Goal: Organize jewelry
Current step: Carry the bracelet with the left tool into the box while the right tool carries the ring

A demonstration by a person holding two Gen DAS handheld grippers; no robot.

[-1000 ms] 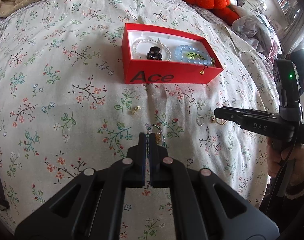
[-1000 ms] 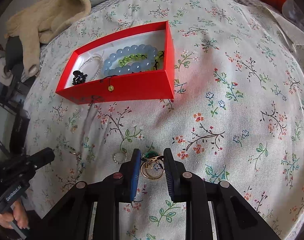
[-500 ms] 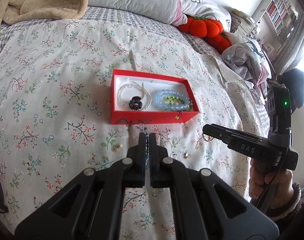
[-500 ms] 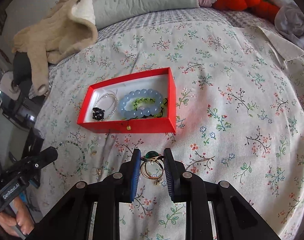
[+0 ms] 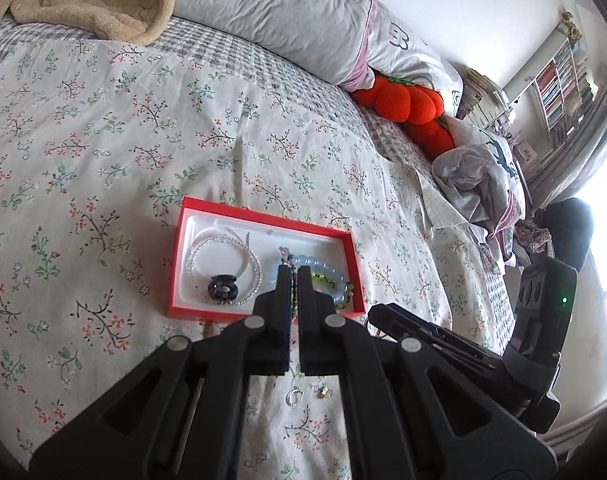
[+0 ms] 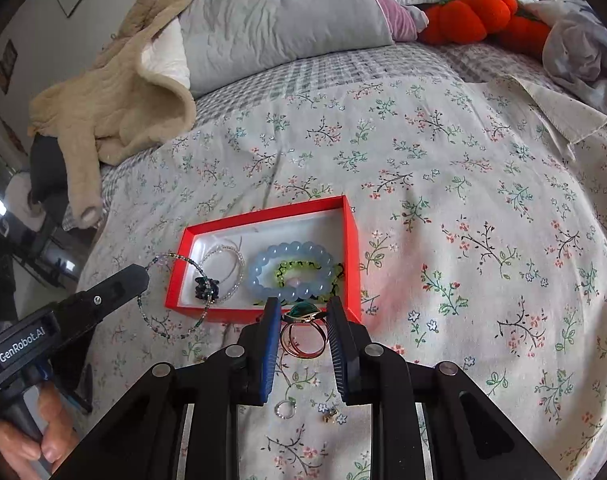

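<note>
A red box (image 5: 263, 220) lies on the floral bedspread. It holds a pearl bracelet (image 5: 223, 268), a dark clip (image 5: 222, 289), a pale blue bead bracelet (image 6: 289, 270) and a green bead bracelet (image 6: 303, 270). My left gripper (image 5: 291, 274) is shut on a thin beaded bracelet (image 6: 175, 296), which hangs as a loop over the box's near left corner. My right gripper (image 6: 303, 308) is shut on gold rings with a green stone (image 6: 303, 332), held in the air just in front of the box's near wall. In the left wrist view the right gripper (image 5: 379, 316) shows at the right.
A silver ring (image 6: 284, 409) and a small gold earring (image 6: 330, 415) lie on the bedspread below the right gripper. A grey pillow (image 6: 283, 12), a beige fleece garment (image 6: 115, 104) and orange pumpkin plush (image 6: 475, 12) sit at the head of the bed. Crumpled clothes (image 5: 483, 168) lie at the right.
Both grippers have risen off the bedspread with their jewelry, and the views have tilted up. The beaded bracelet now hangs free, and the rings are clear of the fabric.
</note>
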